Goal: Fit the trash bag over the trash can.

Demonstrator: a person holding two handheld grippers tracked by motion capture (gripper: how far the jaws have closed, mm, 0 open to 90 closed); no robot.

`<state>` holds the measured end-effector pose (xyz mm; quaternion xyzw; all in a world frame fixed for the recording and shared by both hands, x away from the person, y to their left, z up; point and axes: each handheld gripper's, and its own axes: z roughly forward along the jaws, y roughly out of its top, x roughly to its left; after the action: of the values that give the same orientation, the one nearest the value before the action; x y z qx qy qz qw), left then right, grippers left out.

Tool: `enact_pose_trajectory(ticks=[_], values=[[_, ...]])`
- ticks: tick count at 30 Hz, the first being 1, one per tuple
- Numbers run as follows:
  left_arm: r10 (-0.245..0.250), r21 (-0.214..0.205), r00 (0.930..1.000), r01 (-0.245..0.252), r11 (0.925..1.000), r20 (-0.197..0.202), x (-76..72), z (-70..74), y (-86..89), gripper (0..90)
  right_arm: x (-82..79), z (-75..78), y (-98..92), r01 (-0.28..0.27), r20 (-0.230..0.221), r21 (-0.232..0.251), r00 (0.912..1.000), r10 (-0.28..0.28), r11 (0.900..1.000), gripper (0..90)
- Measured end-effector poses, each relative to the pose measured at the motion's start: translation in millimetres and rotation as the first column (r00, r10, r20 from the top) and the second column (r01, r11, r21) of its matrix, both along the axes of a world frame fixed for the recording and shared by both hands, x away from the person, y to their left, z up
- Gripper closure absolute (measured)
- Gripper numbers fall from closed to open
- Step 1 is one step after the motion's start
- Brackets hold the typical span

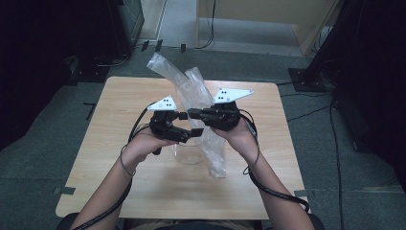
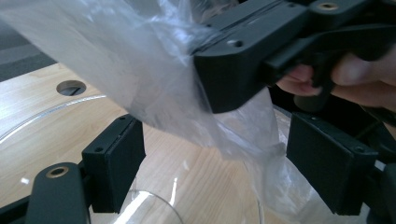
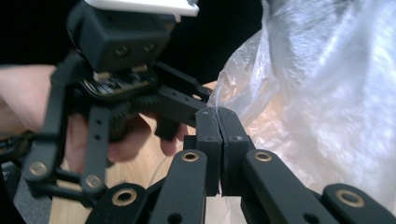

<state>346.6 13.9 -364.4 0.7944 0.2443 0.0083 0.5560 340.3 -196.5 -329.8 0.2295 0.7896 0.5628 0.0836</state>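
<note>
- Over the middle of the wooden counter, both hands are up off the surface, working a long clear plastic bag.
- Right claw has its jaws pressed together, pinching the bag's film.
- Left claw is spread wide, with bag plastic hanging loose between its jaws, not pressed by either pad.
- The bag runs from way above the claws down to the counter, its lower end resting just beside a clear glass container.
- That container sits on the counter right under the two claws.
</note>
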Motion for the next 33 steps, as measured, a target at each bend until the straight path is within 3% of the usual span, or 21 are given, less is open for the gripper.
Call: enact_pose_trajectory(ticks=[8, 11, 15, 19, 21, 23, 27, 33], values=[[0.026, -0.020, 0.9997, -0.026, 0.9995, 0.000, 1.5, -3.6, -1.1, 18.9, -3.8, 2.9, 4.2, -0.019, -0.046, 0.071, 0.9987, 0.022, 0.9973, 89.5], [0.022, -0.013, 0.9997, -0.022, 0.9997, 0.011, 3.0, -5.5, 2.3, 33.5, -5.6, 4.7, 5.0, -0.022, -0.052, 0.089, 0.9983, 0.027, 0.9958, 89.4], [0.040, -0.038, 0.9991, -0.040, 0.9985, 0.014, 5.1, -5.2, 8.2, 50.4, -5.6, 6.4, 3.8, -0.034, -0.076, 0.119, 0.9961, 0.043, 0.9923, 89.3], [0.055, -0.026, 0.9964, -0.053, 0.9983, 0.064, 3.7, -0.1, 12.5, 75.8, -6.4, 6.7, 4.5, -0.037, -0.080, 0.129, 0.9956, 0.048, 0.9910, 89.3], [0.066, -0.020, 0.9945, -0.065, 0.9977, 0.081, 2.9, 3.0, 14.4, 80.8, -6.9, 7.5, 4.5, -0.044, -0.081, 0.131, 0.9952, 0.055, 0.9905, 88.7], [0.082, -0.012, 0.9915, -0.082, 0.9966, 0.101, 2.6, 5.8, 16.8, 83.0, -7.1, 8.2, 4.1, -0.047, -0.072, 0.135, 0.9958, 0.057, 0.9898, 87.5], [0.085, -0.046, 0.9941, -0.082, 0.9956, 0.068, 4.5, 9.3, 23.5, 85.2, -5.7, 9.2, 1.6, -0.044, -0.062, 0.155, 0.9966, 0.054, 0.9869, 76.8], [0.100, -0.029, 0.9922, -0.099, 0.9947, 0.074, 6.6, 11.0, 30.2, 86.8, -0.8, 8.4, -4.0, -0.056, -0.082, 0.182, 0.9940, 0.072, 0.9818, 67.0]])
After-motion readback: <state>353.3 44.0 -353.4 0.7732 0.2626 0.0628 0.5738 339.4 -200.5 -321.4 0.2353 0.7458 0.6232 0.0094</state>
